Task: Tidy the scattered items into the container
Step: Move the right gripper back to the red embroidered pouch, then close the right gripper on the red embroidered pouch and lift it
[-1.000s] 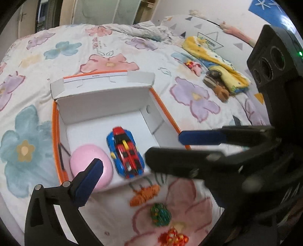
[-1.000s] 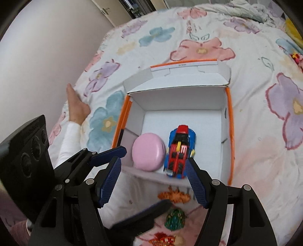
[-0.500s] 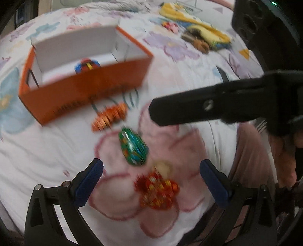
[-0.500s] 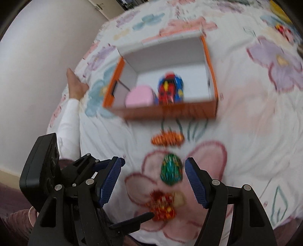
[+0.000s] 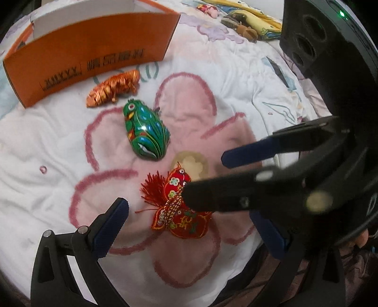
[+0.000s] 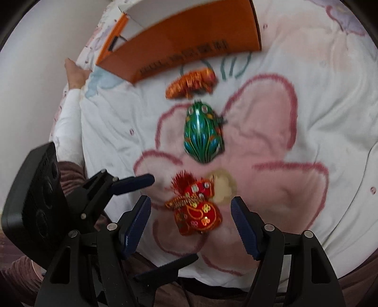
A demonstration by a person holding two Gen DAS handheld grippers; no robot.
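Note:
A red embroidered pouch (image 5: 182, 212) with a tassel lies on the floral bedspread. A green tin frog (image 5: 145, 131) lies beyond it, then an orange toy shrimp (image 5: 113, 88), then the orange cardboard box (image 5: 94, 56). My left gripper (image 5: 189, 226) is open, its fingers either side of the pouch. My right gripper (image 6: 191, 226) is open too, straddling the same pouch (image 6: 197, 212). The frog (image 6: 203, 134), shrimp (image 6: 192, 82) and box (image 6: 189, 47) also show in the right wrist view. The box contents are hidden.
Soft toys and a yellow cloth (image 5: 248, 21) lie at the far right of the bed. A person's hand and white sleeve (image 6: 70, 94) rest at the bed's left edge. The bed edge is just below both grippers.
Both grippers have pulled back from above the box and dropped low toward the pouch. The box interior with the toy car and pink ball has gone out of sight.

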